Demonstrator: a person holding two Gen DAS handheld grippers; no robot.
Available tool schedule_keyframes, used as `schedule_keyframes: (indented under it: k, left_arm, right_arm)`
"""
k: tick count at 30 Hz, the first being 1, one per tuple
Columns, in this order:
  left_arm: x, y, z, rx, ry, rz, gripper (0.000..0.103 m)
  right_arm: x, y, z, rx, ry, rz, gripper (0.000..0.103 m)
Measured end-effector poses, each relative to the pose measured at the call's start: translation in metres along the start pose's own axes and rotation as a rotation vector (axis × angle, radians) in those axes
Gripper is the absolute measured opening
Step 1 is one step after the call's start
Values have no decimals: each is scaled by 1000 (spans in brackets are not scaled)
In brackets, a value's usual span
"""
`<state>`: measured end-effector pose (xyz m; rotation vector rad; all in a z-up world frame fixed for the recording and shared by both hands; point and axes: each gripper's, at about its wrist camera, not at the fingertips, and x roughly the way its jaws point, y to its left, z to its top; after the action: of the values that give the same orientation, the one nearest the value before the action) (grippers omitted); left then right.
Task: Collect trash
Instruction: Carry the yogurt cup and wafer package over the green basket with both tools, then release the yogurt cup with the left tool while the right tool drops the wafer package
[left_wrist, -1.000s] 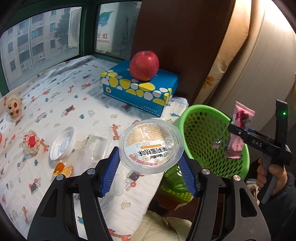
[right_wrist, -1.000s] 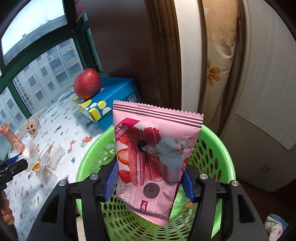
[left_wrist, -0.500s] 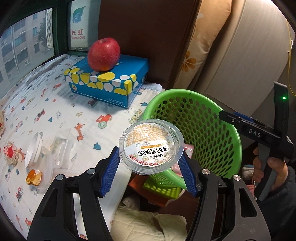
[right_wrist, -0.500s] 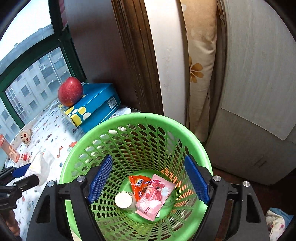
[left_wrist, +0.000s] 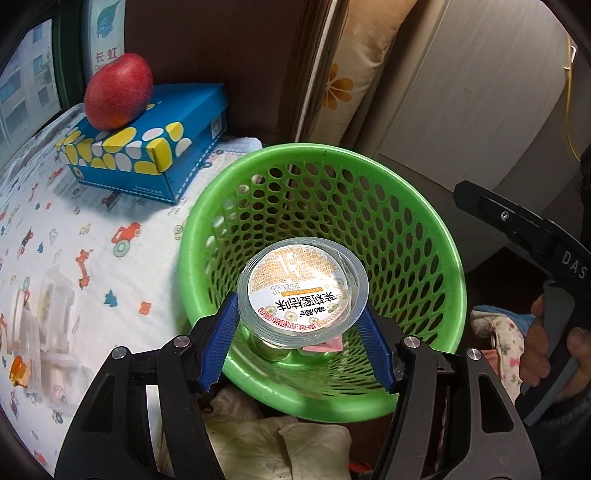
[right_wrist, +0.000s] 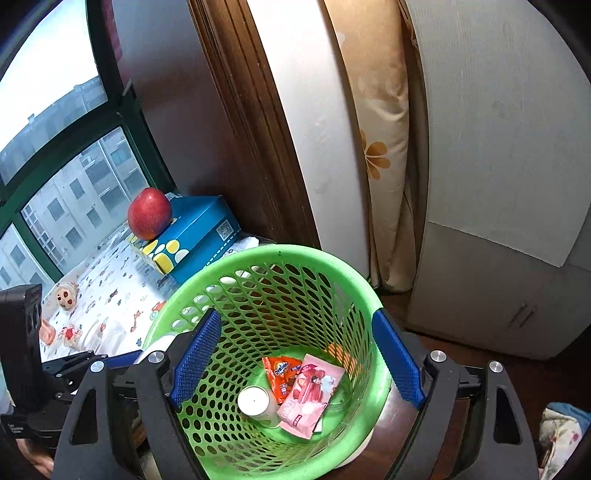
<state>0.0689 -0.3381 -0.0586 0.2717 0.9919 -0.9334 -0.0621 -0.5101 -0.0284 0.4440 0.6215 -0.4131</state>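
My left gripper (left_wrist: 301, 325) is shut on a clear round plastic cup with a printed lid (left_wrist: 301, 290) and holds it over the near side of the green mesh basket (left_wrist: 424, 221). My right gripper (right_wrist: 295, 356) is open and empty above the same basket (right_wrist: 362, 295). Inside lie a pink snack wrapper (right_wrist: 310, 395), an orange packet (right_wrist: 280, 371) and a small white cup (right_wrist: 255, 402). More clear plastic trash (left_wrist: 48, 306) sits on the patterned cloth at the left.
A red apple (left_wrist: 118, 96) rests on a blue box (left_wrist: 147, 144) at the back of the cloth-covered table (left_wrist: 92, 240). Small toys (right_wrist: 66, 297) stand on the cloth. A wooden panel, a pillow (left_wrist: 351, 74) and a white cabinet (right_wrist: 498, 184) stand behind the basket.
My right gripper opened and dropped the pink wrapper into the basket. My left gripper carried the clear cup right, from over the table to over the basket.
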Motion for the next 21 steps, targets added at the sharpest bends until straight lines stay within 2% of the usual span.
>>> schedule_keyframes:
  k: [6,8,11,16,21]
  left_arm:
    - [10,-16,-3,12,19,-61,64]
    - [10,-19,-4,7,23,-94,68]
    - [6,-19,-6,2,10,-117,69]
    - [-7,-11,-9,-19,-10,-108,69]
    - [-26,9,-15,-47,-41,-69,69]
  right_arm:
    - [-4,-12,-1,29,-6,-5,80]
    - [-4,-13,-2,37,-3,-2,80]
    - [-4,-13,-4,40,1,5,80]
    - [-8,-6,-5,36,-4,19,80]
    - [-12,10,-6,11,-7,44,81]
